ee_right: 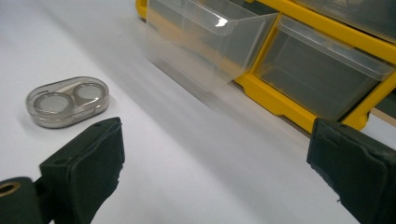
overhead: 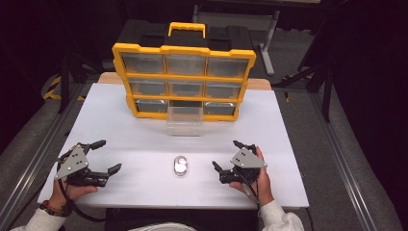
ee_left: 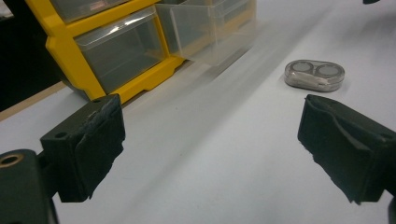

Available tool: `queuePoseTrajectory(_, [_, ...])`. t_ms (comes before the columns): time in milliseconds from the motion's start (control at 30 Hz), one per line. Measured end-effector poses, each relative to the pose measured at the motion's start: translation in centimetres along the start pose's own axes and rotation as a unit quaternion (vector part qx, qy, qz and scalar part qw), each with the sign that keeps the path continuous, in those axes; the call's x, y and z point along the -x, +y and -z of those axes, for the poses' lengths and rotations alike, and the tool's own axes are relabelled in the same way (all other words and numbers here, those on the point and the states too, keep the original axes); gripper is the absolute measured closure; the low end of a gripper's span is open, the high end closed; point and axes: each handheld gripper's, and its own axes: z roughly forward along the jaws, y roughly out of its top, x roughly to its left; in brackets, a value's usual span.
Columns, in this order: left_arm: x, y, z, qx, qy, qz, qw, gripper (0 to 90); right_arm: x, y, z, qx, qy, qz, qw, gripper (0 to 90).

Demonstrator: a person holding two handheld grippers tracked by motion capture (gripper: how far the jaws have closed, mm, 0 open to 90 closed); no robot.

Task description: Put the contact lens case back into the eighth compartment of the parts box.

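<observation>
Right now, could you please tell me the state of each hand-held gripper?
Left hand-held gripper: open, holding nothing.
Right hand-held gripper: open, holding nothing.

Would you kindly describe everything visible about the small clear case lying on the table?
The small clear case is an oval, see-through plastic box with rounded ends and a silvery base, holding two round metallic discs side by side. Its lid looks closed. It lies flat on the white table, in front of the pulled-out drawer, between both grippers; nothing touches it.

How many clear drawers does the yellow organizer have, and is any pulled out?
9, in three rows of three in the yellow organizer. Eight sit closed; the bottom middle drawer is pulled out over the white table, toward the small clear case.
</observation>
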Motion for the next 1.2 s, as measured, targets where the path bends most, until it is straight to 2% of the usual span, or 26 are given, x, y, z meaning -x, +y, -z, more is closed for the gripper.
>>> queuePoseTrajectory(167, [0.1, -0.2, -0.3, -0.002, -0.004, 0.006, 1.0000, 8.2, 0.1, -0.1, -0.3, -0.004, 0.006, -0.008, 0.9999, 5.1])
queuePoseTrajectory(200, [0.2, -0.3, -0.3, -0.001, -0.002, 0.003, 1.0000, 8.3, 0.1, -0.1, -0.3, -0.005, 0.007, -0.007, 0.9999, 5.1])
queuePoseTrajectory(333, [0.2, -0.3, -0.4, -0.004, -0.006, -0.004, 1.0000, 7.7, 0.1, -0.2, -0.7, -0.017, 0.021, -0.009, 0.9996, 5.6])
queuePoseTrajectory(400, [0.2, -0.4, -0.6, -0.007, -0.013, 0.001, 0.9999, 7.6, 0.3, -0.3, -0.9, -0.024, 0.036, -0.017, 0.9989, 5.6])
queuePoseTrajectory(500, [0.2, -0.4, -0.6, -0.009, -0.011, -0.002, 0.9999, 7.7, 0.4, -0.2, -1.0, -0.018, 0.042, -0.023, 0.9987, 5.2])
queuePoseTrajectory(533, [0.2, -0.5, -0.5, -0.007, -0.008, 0.000, 0.9999, 7.6, 0.5, 0.0, -1.4, -0.022, 0.065, -0.030, 0.9972, 3.2])
queuePoseTrajectory(600, [0.3, -0.5, -0.5, -0.006, -0.007, 0.005, 0.9999, 7.0, 0.5, 0.5, -2.1, -0.032, 0.085, -0.030, 0.9954, 3.0])
queuePoseTrajectory(700, [0.4, -0.5, -0.3, -0.008, -0.006, 0.000, 1.0000, 7.0, 0.0, 1.4, -3.1, -0.046, 0.117, -0.015, 0.9920, 3.6])
queuePoseTrajectory(800, [0.3, -0.6, -0.3, -0.010, -0.004, 0.002, 0.9999, 7.1, -0.8, 2.2, -4.2, -0.064, 0.152, 0.001, 0.9864, 4.6])
queuePoseTrajectory(933, [0.2, -0.7, -0.3, -0.011, -0.005, 0.003, 0.9999, 7.0, -1.8, 3.2, -5.4, -0.074, 0.184, 0.019, 0.9799, 5.0])
queuePoseTrajectory(1000, [0.3, -0.7, -0.3, -0.016, -0.006, 0.000, 0.9999, 7.0, -2.3, 3.6, -6.0, -0.077, 0.204, 0.029, 0.9756, 5.0])
queuePoseTrajectory(1033, [0.3, -0.7, -0.3, -0.016, -0.006, -0.001, 0.9999, 7.0, -2.5, 3.8, -6.3, -0.077, 0.210, 0.034, 0.9740, 5.1])
queuePoseTrajectory(1067, [0.3, -0.7, -0.3, -0.016, -0.006, -0.001, 0.9999, 7.0, -2.5, 3.8, -6.3, -0.077, 0.210, 0.034, 0.9740, 5.1])
queuePoseTrajectory(1100, [0.3, -0.7, -0.3, -0.015, -0.006, -0.001, 0.9999, 7.0, -2.9, 4.0, -6.9, -0.078, 0.219, 0.045, 0.9716, 6.3])
queuePoseTrajectory(1167, [0.3, -0.7, -0.4, -0.015, -0.008, -0.002, 0.9999, 7.0, -3.2, 4.1, -7.5, -0.083, 0.233, 0.049, 0.9678, 6.3])
queuePoseTrajectory(1200, [0.3, -0.7, -0.4, -0.017, -0.008, -0.002, 0.9998, 6.9, -3.3, 4.2, -7.8, -0.086, 0.234, 0.054, 0.9669, 6.3])
